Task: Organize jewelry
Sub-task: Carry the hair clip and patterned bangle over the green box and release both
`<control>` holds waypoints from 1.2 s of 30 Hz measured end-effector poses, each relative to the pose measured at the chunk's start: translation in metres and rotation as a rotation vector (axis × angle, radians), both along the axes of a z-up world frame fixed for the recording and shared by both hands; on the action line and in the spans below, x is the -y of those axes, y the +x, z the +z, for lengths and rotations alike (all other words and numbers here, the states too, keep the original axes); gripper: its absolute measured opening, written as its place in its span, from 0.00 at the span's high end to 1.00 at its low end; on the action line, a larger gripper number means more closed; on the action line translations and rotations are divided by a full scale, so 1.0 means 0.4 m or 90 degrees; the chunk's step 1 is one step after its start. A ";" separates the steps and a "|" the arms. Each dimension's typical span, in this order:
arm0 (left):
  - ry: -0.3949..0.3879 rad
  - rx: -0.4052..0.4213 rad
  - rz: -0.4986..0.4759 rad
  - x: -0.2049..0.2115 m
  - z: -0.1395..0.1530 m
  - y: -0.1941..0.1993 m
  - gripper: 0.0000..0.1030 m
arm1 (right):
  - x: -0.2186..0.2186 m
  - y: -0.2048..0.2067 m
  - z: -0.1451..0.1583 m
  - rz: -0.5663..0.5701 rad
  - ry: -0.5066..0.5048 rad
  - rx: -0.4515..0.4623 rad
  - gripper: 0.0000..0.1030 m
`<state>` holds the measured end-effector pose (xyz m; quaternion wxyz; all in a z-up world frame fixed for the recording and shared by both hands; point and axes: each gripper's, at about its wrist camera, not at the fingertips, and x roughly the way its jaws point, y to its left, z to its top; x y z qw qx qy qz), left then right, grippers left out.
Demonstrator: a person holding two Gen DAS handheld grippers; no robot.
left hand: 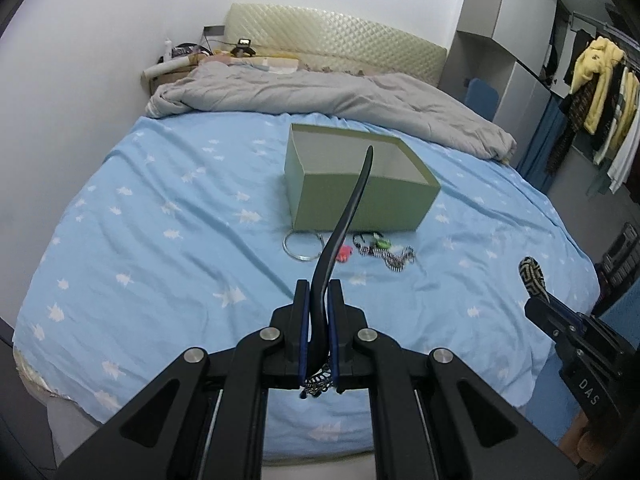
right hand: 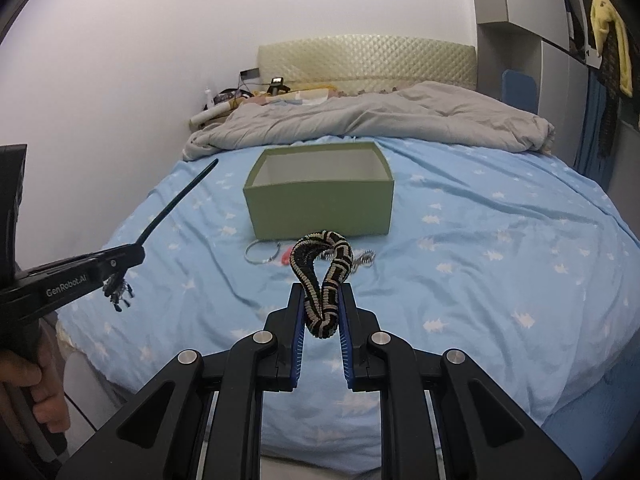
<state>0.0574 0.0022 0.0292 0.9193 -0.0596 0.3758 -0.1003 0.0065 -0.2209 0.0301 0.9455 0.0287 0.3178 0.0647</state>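
Left wrist view: the left claw (left hand: 319, 300) is clamped tight on a dark hair stick (left hand: 346, 216) whose thin shaft rises up and away toward the box (left hand: 360, 204); a beaded tassel (left hand: 318, 380) hangs from its near end, behind the pads. The open green box sits on the blue bed (left hand: 140, 240), far of a small cluster of jewelry: a silver bangle (left hand: 303, 246), a pink piece (left hand: 344, 254), a green charm (left hand: 380, 243) and a black-and-white chain (left hand: 394, 258). At right the right claw (left hand: 538, 300) shows, with "DAS" readable on its body.

Right wrist view: the right claw (right hand: 322, 300) is closed narrow on a black-and-cream woven bracelet (right hand: 322, 268), which loops up out of the pads. The box (right hand: 320, 208) stands beyond, empty as far as its inside shows. At left the left claw (right hand: 138, 254) holds the stick (right hand: 180, 204), and "GenRobot.AI" is printed along its side; a hand (right hand: 28, 396) grips its handle.

Both pieces appear lifted and ready for carrying. The next move calls for bringing each over the box's open top and releasing there; the long stick likely needs tilting to fit.
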 end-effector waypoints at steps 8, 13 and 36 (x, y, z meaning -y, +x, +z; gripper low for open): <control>-0.003 0.005 0.007 0.036 0.015 0.131 0.92 | 0.011 0.157 0.037 0.018 0.008 0.014 0.86; -0.017 0.007 0.023 0.067 0.016 0.241 0.92 | 0.009 0.301 0.053 0.043 -0.006 0.009 0.86; -0.008 -0.057 0.017 0.168 -0.096 0.616 0.92 | 0.059 0.772 -0.092 0.050 -0.011 -0.100 0.83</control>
